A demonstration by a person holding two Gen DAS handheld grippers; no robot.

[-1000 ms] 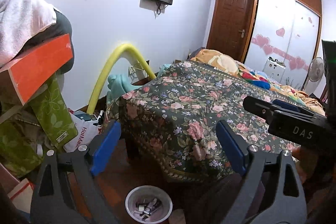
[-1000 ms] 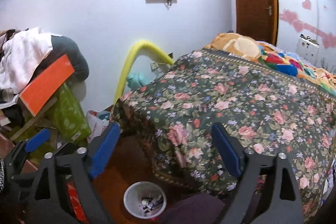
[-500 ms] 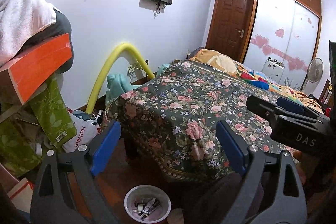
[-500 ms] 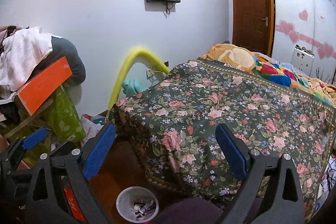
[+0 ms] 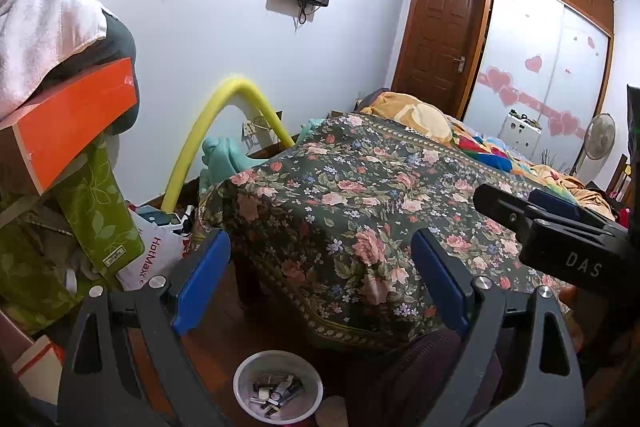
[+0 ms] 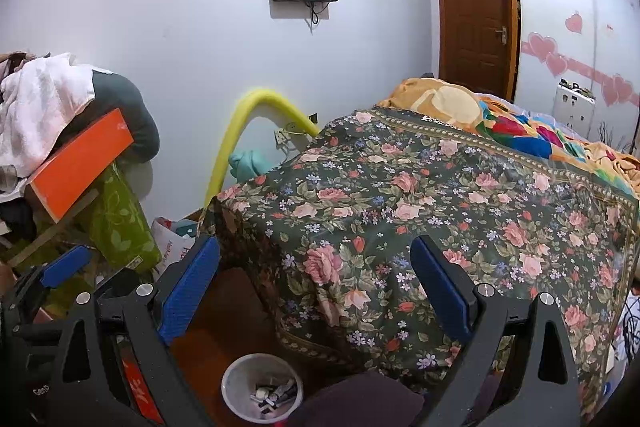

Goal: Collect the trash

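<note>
Trash: small white and dark scraps, in the white cup on wood floor, low centre in both views, just off the bed corner w/ floral cover. Left gripper spread, holding nothing; right gripper spread too, also nothing. Clutter pile at left: orange box, green bag. Yellow tube arches behind the bed.

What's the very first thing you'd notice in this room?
Probably the big flowery blanket covering the bed in the middle, with a bright yellow tube arching up behind it against the white wall. Down on the floor by the bed's corner sits a small white bin with scraps inside, below both open grippers, left and right.
</note>
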